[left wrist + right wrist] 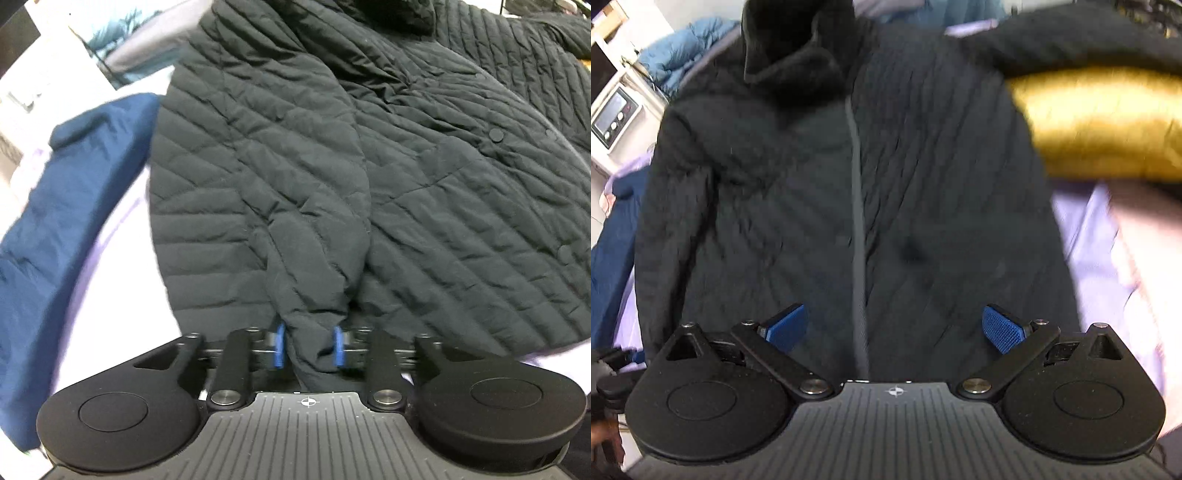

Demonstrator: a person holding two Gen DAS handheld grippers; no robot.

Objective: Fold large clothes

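The left gripper (309, 346) is pinching the cuff (314, 332) of the black quilted jacket's (424, 166) sleeve, its blue pads pressing the fabric from both sides. The sleeve is running away from the claw, lying over the jacket's body. The right gripper (894, 328) is hanging wide apart, holding nothing, above the jacket's hem and zip (857, 206). Farther off, a blue garment (70, 206) is lying beside the jacket on the pale sheet (122, 295), and a mustard garment (1108, 125) is lying past its shoulder.

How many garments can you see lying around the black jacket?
3, maybe more hidden: a navy garment left of the black jacket, a light blue puffy one behind it, a mustard-yellow one at its right.
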